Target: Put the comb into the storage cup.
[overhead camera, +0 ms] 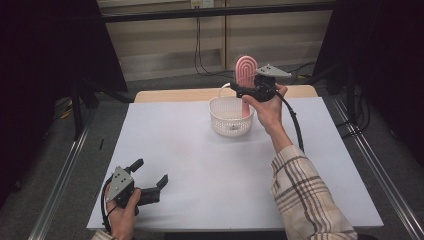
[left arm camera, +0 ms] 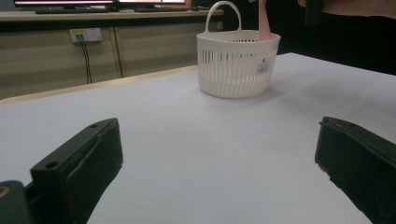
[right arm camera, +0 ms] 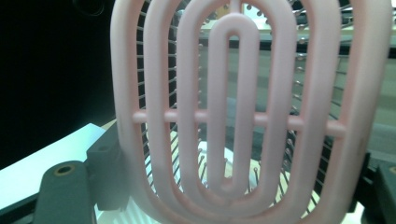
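**Brush held over basket**

I am holding the right hand-held gripper (overhead camera: pixel 246 91) clamped on the pink plastic vented hairbrush (overhead camera: pixel 245 75), upright above the white slotted plastic basket (overhead camera: pixel 222 122) on the worktop (overhead camera: pixel 200 165). Left hand-held gripper (overhead camera: pixel 150 175) is resting wide open, empty.

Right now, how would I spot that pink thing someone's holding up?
Find the white table; at its far edge stands a white slatted basket. Upright over it, clamped in the right gripper, is the pink hairbrush: the one pink item, with oval vented rings.

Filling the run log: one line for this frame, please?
right gripper: shut on pink hairbrush, upright over white basket | left gripper: open, idle on table
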`<state>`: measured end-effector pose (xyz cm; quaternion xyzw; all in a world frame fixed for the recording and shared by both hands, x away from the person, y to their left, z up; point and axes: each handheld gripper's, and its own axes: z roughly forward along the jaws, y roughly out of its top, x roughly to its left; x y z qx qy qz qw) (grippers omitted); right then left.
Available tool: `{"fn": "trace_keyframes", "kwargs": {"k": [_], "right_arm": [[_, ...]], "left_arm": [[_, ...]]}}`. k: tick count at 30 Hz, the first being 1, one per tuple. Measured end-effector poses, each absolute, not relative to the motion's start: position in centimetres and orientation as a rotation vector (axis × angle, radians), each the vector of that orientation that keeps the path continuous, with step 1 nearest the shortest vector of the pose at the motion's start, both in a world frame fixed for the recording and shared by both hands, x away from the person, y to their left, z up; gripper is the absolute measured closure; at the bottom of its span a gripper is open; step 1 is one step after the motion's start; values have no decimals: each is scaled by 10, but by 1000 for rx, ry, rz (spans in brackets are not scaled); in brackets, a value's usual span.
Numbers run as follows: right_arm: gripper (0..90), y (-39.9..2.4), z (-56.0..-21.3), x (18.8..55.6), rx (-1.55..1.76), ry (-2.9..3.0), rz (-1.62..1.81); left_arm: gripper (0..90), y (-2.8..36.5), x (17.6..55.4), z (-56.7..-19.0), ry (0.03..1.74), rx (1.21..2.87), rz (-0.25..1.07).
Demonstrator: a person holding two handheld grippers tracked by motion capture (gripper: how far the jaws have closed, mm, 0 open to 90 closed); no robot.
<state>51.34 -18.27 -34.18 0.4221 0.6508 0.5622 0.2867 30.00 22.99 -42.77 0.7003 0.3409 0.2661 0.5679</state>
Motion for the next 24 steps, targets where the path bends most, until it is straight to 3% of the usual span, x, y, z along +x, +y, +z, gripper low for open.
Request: {"fn": "trace_keyframes", "kwargs": {"k": [24], "right_arm": [[213, -184, -367, 518, 1186, 1745, 1501]], "left_arm": [[10, 231, 300, -428, 807, 1640, 621]]}}
